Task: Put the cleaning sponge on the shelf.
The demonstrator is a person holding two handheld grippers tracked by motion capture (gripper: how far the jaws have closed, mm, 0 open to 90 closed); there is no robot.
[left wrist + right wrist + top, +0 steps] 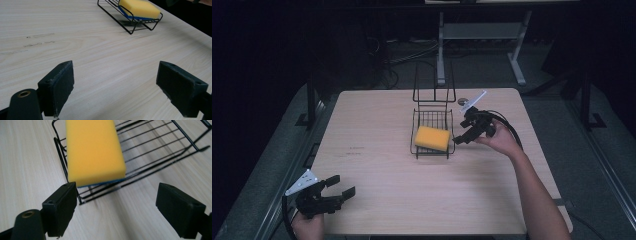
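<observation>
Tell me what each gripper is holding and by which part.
Nothing. The left gripper and right gripper are both open and empty; the yellow foam sponge lies ungripped in the black wire rack.

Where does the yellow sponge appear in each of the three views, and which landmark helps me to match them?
High view: the yellow sponge lies near the table's middle, just left of the right gripper.
Left gripper view: top edge, right of centre, far beyond the open jaws.
Right gripper view: upper middle, close ahead of the open jaws.
Shared landmark: the black wire rack holding the sponge.
</observation>
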